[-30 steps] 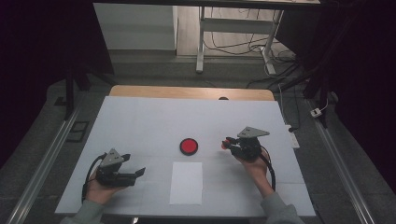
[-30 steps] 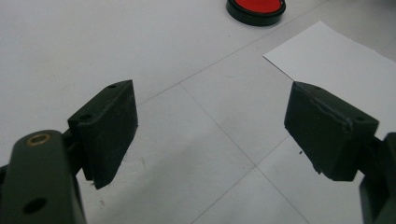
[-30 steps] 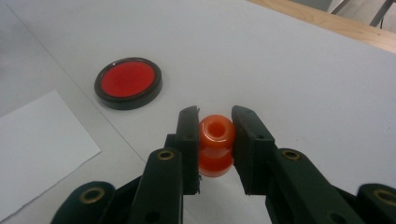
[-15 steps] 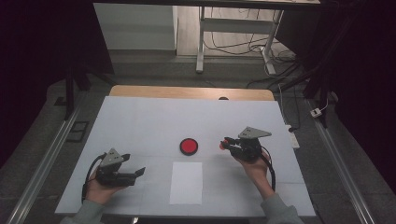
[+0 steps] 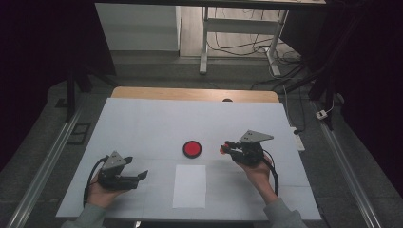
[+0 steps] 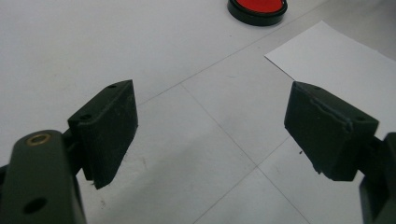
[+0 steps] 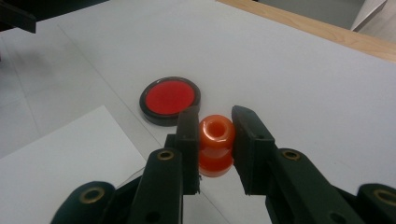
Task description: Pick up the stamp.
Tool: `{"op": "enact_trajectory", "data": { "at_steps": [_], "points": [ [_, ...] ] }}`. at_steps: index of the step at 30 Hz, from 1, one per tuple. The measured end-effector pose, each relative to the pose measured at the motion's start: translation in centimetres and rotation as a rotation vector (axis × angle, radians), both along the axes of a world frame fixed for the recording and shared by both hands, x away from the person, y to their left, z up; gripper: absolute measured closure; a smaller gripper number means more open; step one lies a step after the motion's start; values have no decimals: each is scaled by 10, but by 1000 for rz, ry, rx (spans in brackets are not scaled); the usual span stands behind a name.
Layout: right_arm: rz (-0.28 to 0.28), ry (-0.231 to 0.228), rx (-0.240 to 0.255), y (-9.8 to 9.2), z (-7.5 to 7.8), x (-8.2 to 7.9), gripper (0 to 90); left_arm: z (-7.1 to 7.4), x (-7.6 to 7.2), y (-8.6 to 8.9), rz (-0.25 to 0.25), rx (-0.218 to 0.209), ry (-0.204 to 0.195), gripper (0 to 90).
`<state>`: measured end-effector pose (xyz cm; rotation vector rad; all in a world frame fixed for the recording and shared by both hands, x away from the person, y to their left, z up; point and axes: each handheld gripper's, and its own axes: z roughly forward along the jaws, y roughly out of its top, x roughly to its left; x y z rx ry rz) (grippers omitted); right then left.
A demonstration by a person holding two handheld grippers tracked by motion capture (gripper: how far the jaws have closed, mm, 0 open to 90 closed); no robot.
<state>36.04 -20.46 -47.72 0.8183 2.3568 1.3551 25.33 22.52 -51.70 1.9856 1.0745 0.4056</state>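
Note:
My right gripper [image 7: 214, 128] [image 5: 228, 148] is shut on a small orange spool-shaped piece [image 7: 215, 145] [image 5: 222, 150], held just above the white table. A round red disc with a black rim [image 7: 170, 99] [image 5: 192, 149] [image 6: 258, 7] lies flat a short way beyond and left of the jaws in the right gripper view. Near the table's front left my left gripper [image 6: 212, 133] [image 5: 139, 176] stands open with nothing between its black pads [image 6: 109, 128], pointing toward the white paper sheet [image 6: 341, 65] [image 5: 189, 185].
The white table [image 5: 142, 128] has a wooden strip along its far edge [image 5: 195, 94]. The paper sheet lies at the front middle, just this side of the red disc. Beyond the table stand a desk frame [image 5: 204, 42] and loose cables on the floor.
My right gripper has shifted slightly to the left, toward the red disc, with the orange piece still in its jaws. The left gripper has stayed in place.

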Motion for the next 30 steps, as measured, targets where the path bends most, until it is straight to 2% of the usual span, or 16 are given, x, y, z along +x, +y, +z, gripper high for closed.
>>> {"op": "enact_trajectory", "data": {
  "at_steps": [17, 30],
  "points": [
    [36, 7, 0, 11, -1, -7, 730, 0, 0, 0, -1, 2, -2, 178],
    [80, 33, 61, 22, -1, -12, 730, 0, -1, 1, 2, -14, -5, 178]
  ]
}}
